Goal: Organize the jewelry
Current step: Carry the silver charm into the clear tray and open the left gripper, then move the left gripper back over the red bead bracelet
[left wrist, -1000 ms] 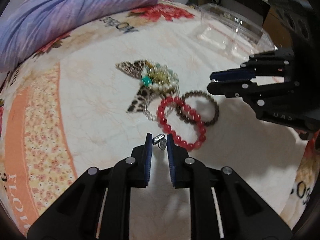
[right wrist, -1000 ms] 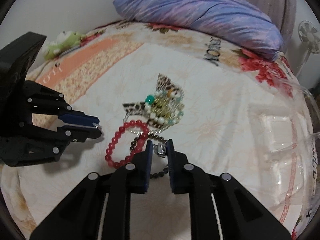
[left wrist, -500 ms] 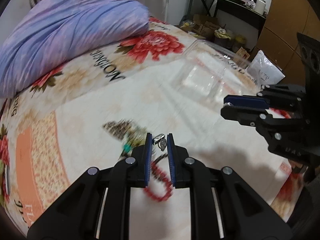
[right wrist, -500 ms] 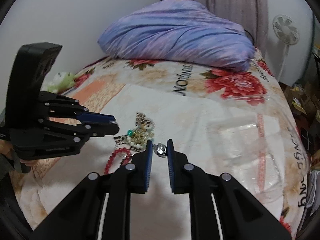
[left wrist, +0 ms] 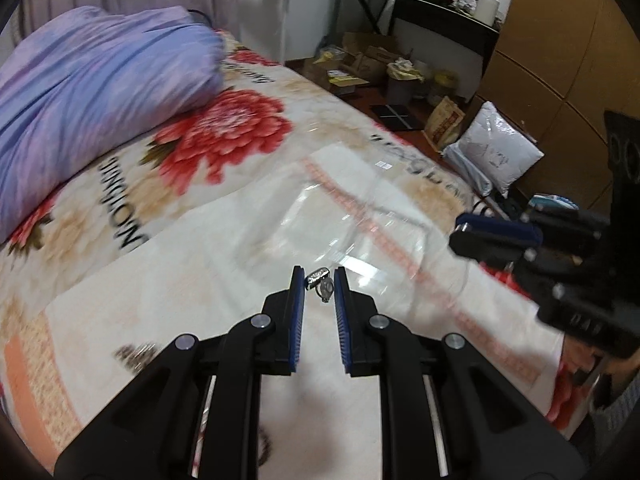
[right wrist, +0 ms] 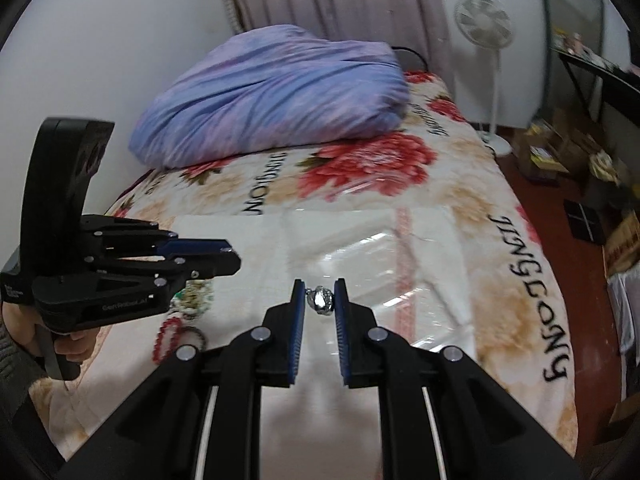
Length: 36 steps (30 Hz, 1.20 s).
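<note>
My left gripper (left wrist: 318,282) is shut on a small silver ring (left wrist: 317,274), held in the air over the near edge of a clear plastic organiser box (left wrist: 360,224) lying on the floral bedspread. My right gripper (right wrist: 320,292) is shut on another small silver piece (right wrist: 320,300) above the same clear box (right wrist: 384,256). Each gripper shows in the other's view: the right gripper (left wrist: 458,232) at the right, the left gripper (right wrist: 234,257) at the left, in a person's hand. A pile of beaded jewelry (right wrist: 192,296) and a red bead bracelet (right wrist: 166,336) lie behind the left gripper.
A folded purple quilt (right wrist: 272,92) fills the head of the bed. The bed's right edge (right wrist: 560,320) drops to a floor with boxes (left wrist: 368,60) and a packed pillow (left wrist: 494,156). A standing fan (right wrist: 484,24) and a dark desk (left wrist: 432,4) stand beyond.
Both grippers have lifted from the jewelry pile and travelled toward the clear box, each still pinching its silver piece. The pile has slipped almost out of the left wrist view.
</note>
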Available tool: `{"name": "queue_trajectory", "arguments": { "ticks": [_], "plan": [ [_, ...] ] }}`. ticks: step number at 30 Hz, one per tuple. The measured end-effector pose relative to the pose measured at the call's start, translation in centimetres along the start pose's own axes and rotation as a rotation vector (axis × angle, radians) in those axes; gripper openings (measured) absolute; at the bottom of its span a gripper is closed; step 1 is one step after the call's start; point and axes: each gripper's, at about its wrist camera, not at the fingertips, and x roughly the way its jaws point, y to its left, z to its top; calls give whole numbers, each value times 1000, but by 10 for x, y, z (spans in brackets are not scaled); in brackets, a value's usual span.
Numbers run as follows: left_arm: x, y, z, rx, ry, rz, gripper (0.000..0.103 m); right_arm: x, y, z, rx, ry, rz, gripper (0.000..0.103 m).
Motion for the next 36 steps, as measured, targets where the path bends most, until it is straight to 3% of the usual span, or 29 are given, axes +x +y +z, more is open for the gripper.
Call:
{"name": "queue_trajectory", "arguments": {
  "ticks": [9,10,11,13,20,31,33,36],
  "plan": [
    [44,-37,31,39,44,-47,16,6,-45,-12,80,33,-8,16],
    [47,-39,32,48,41,-32,20,5,-49,-12,88,30,-10,16],
    [48,-41,33,53,42,-16,40,5,-51,-13,101,29,-7,18],
    [49,-42,35,37,47,2,62,4,-56,-13,139,28,20,23],
    [34,-31,33,-2,55,30,62,-2,-46,-9,112,6,73,27],
    [-20,15,-13,-70,83,65,61,-13,5,-2,22,-22,142,29],
    [-31,24,-26,-78,89,69,58,-11,22,-3,-15,-13,159,29],
    [-40,32,-45,-65,107,86,44,-10,48,-5,-74,-4,184,29]
  ]
}}
